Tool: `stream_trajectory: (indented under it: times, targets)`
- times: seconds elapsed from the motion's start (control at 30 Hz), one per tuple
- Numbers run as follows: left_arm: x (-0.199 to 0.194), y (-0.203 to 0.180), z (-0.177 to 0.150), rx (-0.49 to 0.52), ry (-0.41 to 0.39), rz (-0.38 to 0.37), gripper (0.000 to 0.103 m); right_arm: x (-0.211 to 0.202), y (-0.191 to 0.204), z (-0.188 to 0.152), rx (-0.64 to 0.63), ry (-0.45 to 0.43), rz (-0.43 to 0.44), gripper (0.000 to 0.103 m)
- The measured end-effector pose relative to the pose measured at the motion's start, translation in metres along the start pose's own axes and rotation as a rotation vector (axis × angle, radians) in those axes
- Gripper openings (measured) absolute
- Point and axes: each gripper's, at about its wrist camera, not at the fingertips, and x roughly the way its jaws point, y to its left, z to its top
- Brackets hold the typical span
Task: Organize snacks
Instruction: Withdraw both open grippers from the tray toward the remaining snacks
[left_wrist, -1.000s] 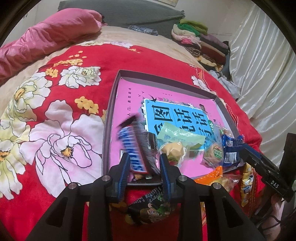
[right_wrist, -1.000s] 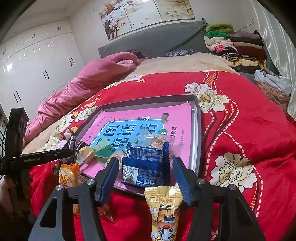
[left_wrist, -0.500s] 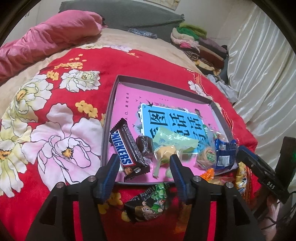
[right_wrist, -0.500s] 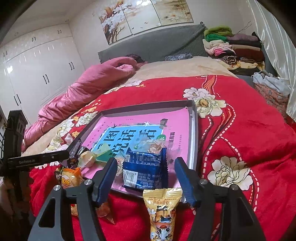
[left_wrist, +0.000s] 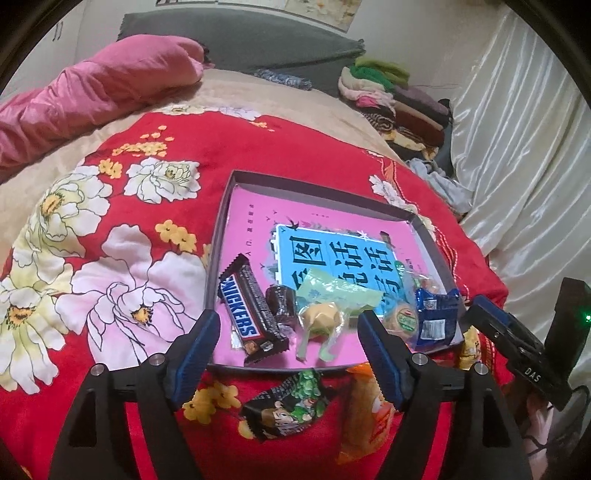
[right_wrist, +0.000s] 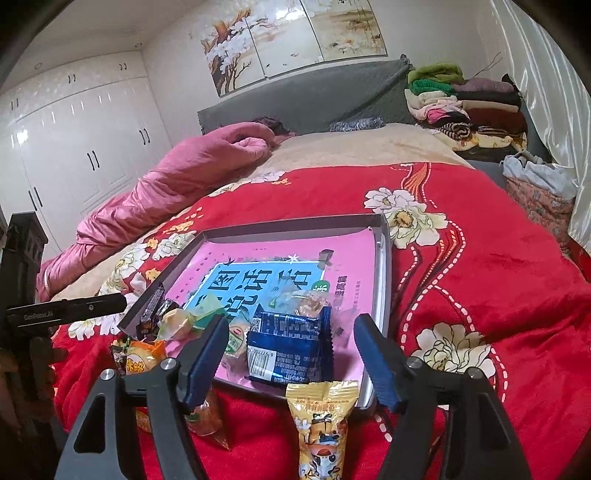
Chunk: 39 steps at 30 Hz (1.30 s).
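Observation:
A grey tray (left_wrist: 295, 182) lined with a pink book lies on the red floral blanket. Along its near edge lie a Snickers bar (left_wrist: 245, 312), a brown candy (left_wrist: 281, 303), a yellow candy in a green wrapper (left_wrist: 321, 317), a round cookie pack (left_wrist: 403, 318) and a blue packet (left_wrist: 434, 319). My left gripper (left_wrist: 288, 354) is open and empty just before the tray edge. A dark cartoon packet (left_wrist: 286, 404) and an orange packet (left_wrist: 365, 410) lie on the blanket under it. My right gripper (right_wrist: 291, 360) is open around the blue packet (right_wrist: 291, 349). A yellow packet (right_wrist: 323, 424) lies below it.
A pink quilt (left_wrist: 92, 88) lies at the far left of the bed. Folded clothes (right_wrist: 461, 107) are stacked by the grey headboard (right_wrist: 314, 96). White curtains (left_wrist: 517, 147) hang at the right. White wardrobes (right_wrist: 74, 147) stand at the left. The red blanket (right_wrist: 480, 277) spreads right of the tray.
My left gripper let go of the Snickers bar, which now lies in the tray, opened wide and drew back. My right gripper stayed open and pulled back slightly.

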Motion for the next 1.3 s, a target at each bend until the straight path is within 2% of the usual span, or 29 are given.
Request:
stream_trajectory:
  times: [0.2,1.3]
  targets:
    - [-0.004,-0.007,-0.001,0.009,0.006,-0.023,0.078,-0.003,-0.001,0.001,-0.001,-0.015,-0.005,0.073]
    - [-0.014,-0.042,-0.026,0.090,0.055,-0.064,0.078,-0.026,0.009,-0.008,-0.040,-0.022,-0.041,0.074]
